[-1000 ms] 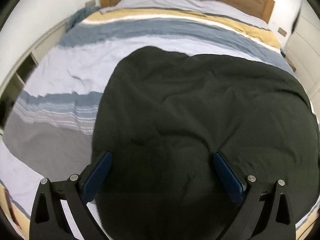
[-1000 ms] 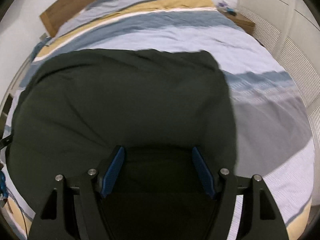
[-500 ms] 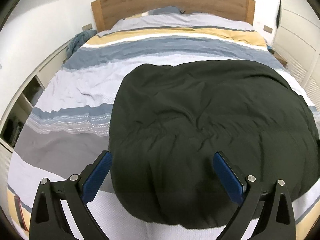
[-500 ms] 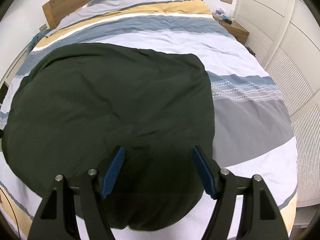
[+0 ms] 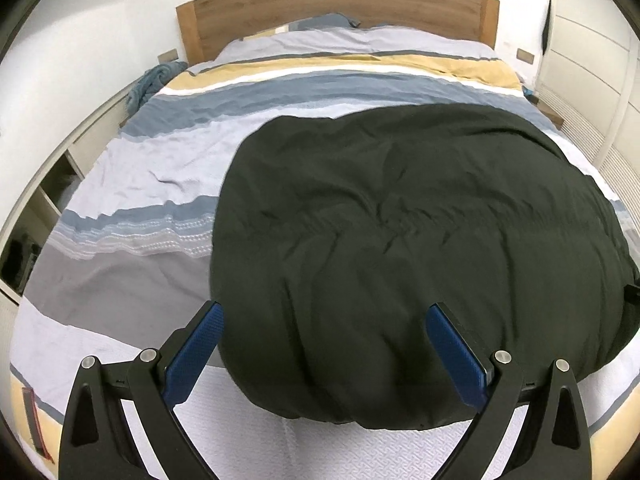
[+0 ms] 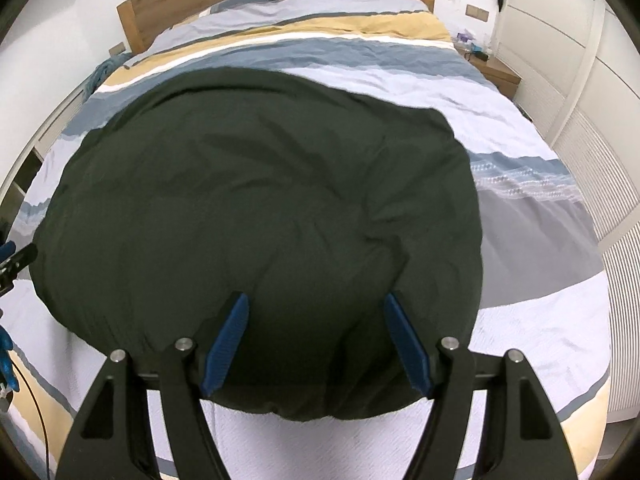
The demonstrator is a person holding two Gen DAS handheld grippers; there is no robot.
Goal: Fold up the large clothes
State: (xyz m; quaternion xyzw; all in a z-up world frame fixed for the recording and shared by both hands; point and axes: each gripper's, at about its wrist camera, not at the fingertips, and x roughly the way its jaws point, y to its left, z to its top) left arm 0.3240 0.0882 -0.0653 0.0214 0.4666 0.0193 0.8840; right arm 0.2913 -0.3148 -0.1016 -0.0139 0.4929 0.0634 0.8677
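A large dark green garment lies spread flat on the striped bed cover; it also shows in the right wrist view. My left gripper is open and empty, hovering above the garment's near left edge. My right gripper is open and empty, hovering above the garment's near right part. Neither gripper touches the cloth. The left gripper's tip shows at the left edge of the right wrist view.
The bed has a wooden headboard at the far end. A blue cloth lies at the bed's far left side. Shelves stand on the left, a nightstand and white wardrobe on the right.
Both grippers have pulled back and up from the garment, so more of the bed and the garment's near edge show. The garment lies still.
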